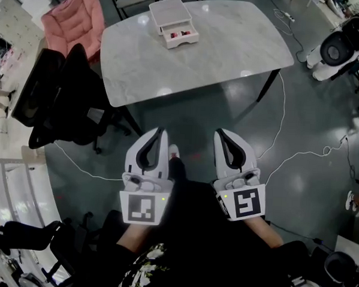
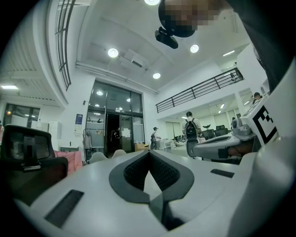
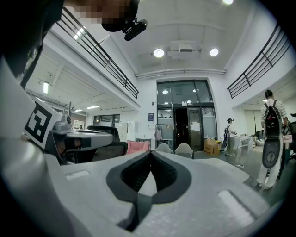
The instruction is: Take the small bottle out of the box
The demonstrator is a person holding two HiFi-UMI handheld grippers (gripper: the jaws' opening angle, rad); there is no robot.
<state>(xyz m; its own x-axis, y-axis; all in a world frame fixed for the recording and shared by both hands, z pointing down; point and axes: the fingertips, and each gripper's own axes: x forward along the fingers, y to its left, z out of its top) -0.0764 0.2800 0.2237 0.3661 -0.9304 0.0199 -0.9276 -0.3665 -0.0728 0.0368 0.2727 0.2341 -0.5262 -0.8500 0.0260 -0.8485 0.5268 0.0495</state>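
White box (image 1: 174, 24) shows only overhead.

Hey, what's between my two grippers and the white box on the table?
In the head view, only grey floor and then bare marble table separate the left gripper and right gripper from the box.

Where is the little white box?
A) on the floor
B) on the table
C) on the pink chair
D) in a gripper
B: the white box sits on top of the table, near its far edge.
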